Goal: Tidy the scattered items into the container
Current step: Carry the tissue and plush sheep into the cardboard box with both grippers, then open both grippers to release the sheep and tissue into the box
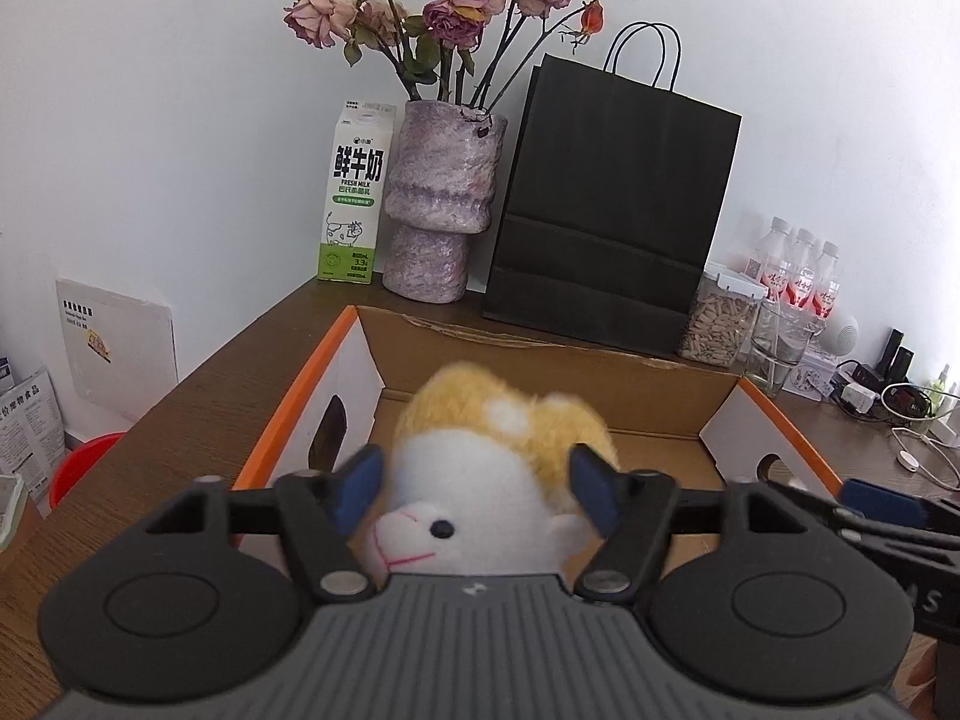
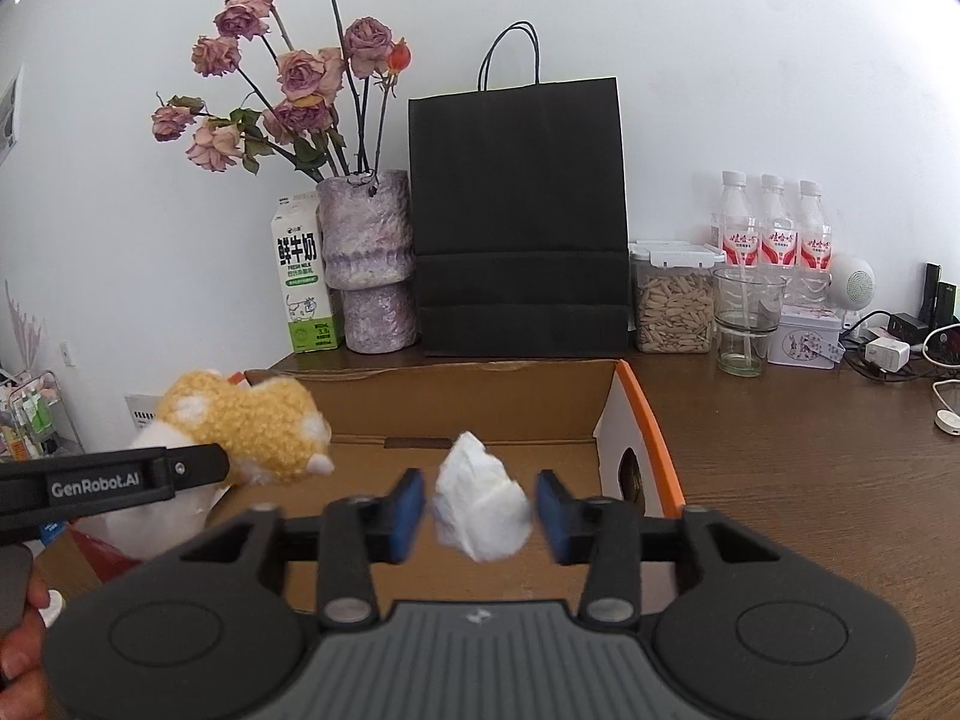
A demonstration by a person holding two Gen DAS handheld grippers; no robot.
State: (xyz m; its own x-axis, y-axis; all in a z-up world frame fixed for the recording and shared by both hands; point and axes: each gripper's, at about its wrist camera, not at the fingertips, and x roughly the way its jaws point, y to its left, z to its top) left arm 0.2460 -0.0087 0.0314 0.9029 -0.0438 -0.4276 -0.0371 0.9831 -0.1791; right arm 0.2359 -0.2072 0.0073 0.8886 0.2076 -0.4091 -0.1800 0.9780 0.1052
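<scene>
A yellow and white plush toy [image 1: 480, 456] sits between the blue pads of my left gripper [image 1: 477, 480], over the open cardboard box [image 1: 300, 384] with an orange rim. The jaws stand wide and the pads do not press on the toy. In the right wrist view the same toy [image 2: 252, 426] shows at the box's left side. My right gripper [image 2: 480, 507] is open too, with a crumpled white tissue wad [image 2: 480, 504] loose between its pads, a gap on each side, above the inside of the box [image 2: 648, 420].
Behind the box on the wooden table [image 2: 780, 450] stand a milk carton [image 1: 354, 198], a purple vase of dried roses [image 1: 438, 204], a black paper bag [image 2: 522, 216], a seed jar [image 2: 675, 300], a glass [image 2: 747, 318], three water bottles and cables at the right.
</scene>
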